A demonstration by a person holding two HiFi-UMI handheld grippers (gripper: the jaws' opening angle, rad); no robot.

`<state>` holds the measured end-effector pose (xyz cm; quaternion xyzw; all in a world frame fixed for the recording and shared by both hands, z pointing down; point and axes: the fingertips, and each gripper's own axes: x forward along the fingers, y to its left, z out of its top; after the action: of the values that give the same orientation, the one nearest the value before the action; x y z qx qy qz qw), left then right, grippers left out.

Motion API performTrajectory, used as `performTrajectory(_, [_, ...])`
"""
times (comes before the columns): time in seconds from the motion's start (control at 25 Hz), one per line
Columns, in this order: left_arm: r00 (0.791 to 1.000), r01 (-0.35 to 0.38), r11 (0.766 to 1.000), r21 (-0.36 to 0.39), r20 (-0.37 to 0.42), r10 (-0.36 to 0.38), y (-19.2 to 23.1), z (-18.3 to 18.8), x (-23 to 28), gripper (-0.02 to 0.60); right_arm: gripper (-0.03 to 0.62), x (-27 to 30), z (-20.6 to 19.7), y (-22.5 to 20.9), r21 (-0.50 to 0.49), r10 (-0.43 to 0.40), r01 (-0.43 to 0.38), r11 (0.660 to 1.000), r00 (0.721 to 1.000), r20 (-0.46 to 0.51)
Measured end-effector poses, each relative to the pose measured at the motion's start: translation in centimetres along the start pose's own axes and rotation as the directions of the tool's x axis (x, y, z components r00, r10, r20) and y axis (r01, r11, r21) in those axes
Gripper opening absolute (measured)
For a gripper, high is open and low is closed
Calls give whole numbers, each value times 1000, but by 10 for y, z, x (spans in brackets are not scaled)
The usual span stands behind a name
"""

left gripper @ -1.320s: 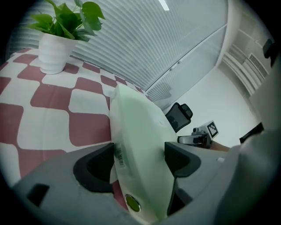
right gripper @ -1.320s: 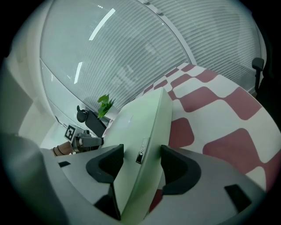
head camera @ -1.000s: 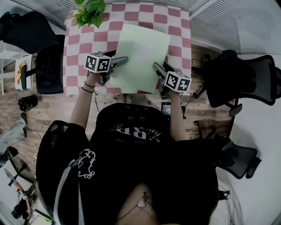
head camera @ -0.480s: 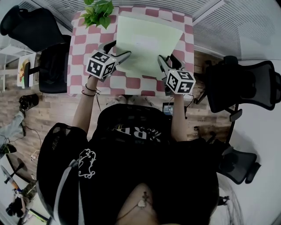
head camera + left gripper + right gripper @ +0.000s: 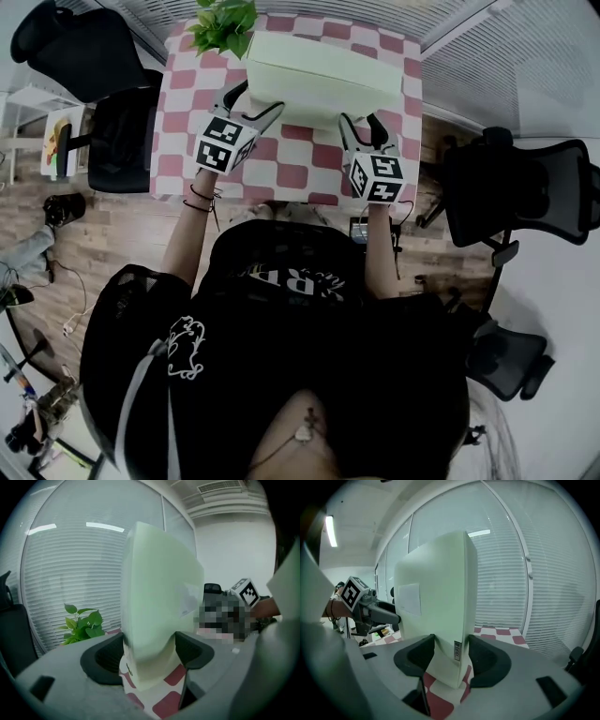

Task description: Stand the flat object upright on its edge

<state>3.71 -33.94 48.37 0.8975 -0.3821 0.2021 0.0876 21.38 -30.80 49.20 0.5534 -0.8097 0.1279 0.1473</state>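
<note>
A pale green flat box (image 5: 319,80) stands almost upright over the red-and-white checkered table (image 5: 187,103), one long edge down. I cannot tell whether that edge touches the cloth. My left gripper (image 5: 253,101) is shut on the box's left end, and the box (image 5: 159,597) fills the gap between the jaws of the left gripper (image 5: 149,656). My right gripper (image 5: 360,129) is shut on the right end. In the right gripper view the jaws of the right gripper (image 5: 451,660) press both faces of the box (image 5: 436,606), and they have just been closing on it.
A potted plant (image 5: 225,23) stands at the table's far left corner, close to the box. Black office chairs sit left (image 5: 112,150) and right (image 5: 525,187) of the table. Window blinds run behind the table's far edge.
The box lay flat on the table a second ago and now stands on edge. Both grippers have risen and rolled with it, staying clamped on its two ends.
</note>
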Motion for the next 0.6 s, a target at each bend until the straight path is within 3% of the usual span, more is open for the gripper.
performTrajectory(0.24, [997, -52, 996, 67, -58, 56, 1, -21, -10, 354, 229, 4, -7, 11, -73, 10, -11, 997, 1000, -12])
performTrajectory(0.6, [994, -77, 997, 7, -80, 77, 11, -46, -13, 354, 229, 15, -5, 24, -152, 25, -28, 988, 999, -21])
